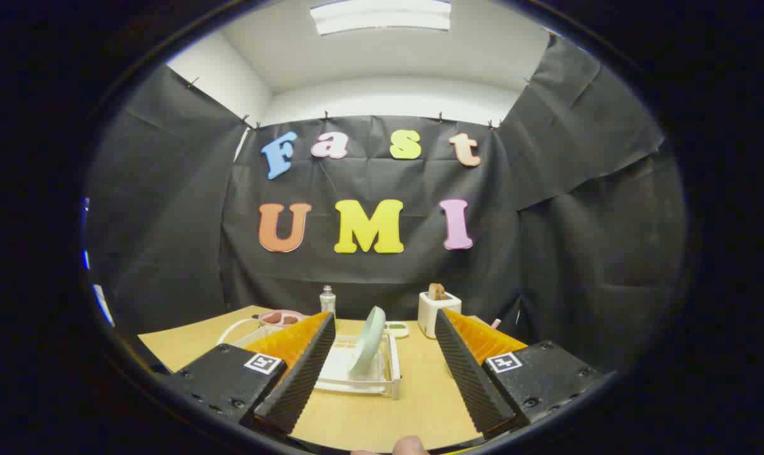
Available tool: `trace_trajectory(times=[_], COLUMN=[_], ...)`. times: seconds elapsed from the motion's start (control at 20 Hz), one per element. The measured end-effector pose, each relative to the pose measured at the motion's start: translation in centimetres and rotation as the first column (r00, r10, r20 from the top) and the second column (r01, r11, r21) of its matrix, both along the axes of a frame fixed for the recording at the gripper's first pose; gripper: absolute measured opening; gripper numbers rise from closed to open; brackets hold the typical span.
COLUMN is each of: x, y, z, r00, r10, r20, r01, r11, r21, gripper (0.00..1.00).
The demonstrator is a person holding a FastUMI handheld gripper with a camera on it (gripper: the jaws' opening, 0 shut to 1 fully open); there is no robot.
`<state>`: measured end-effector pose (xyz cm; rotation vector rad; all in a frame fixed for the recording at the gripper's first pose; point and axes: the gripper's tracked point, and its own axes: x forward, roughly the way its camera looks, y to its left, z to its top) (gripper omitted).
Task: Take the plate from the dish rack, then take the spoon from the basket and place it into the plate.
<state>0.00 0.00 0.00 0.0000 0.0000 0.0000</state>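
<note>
A pale green plate (369, 342) stands on edge in a white dish rack (391, 373) on the wooden table. The rack lies just ahead of my gripper (385, 328), between the lines of its two fingers. Both fingers (306, 370) are spread wide apart and hold nothing. A white basket (239, 330) shows partly behind the left finger; I cannot make out the spoon in it.
A white toaster (437, 313) with a slice of bread stands at the back right. A small clear bottle (327, 300) and a pink bowl (280, 316) sit at the back left. A small dish (397, 328) lies behind the rack. A fingertip (410, 445) shows below.
</note>
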Motion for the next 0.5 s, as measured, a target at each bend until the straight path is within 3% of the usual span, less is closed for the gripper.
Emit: trace_trajectory(times=[0.5], x=[-0.33], y=[0.42], z=[-0.72], r00=[0.999], r10=[0.012], r20=[-0.030], r01=[-0.012], r11=[1.000], r21=[0.003], gripper=[1.00])
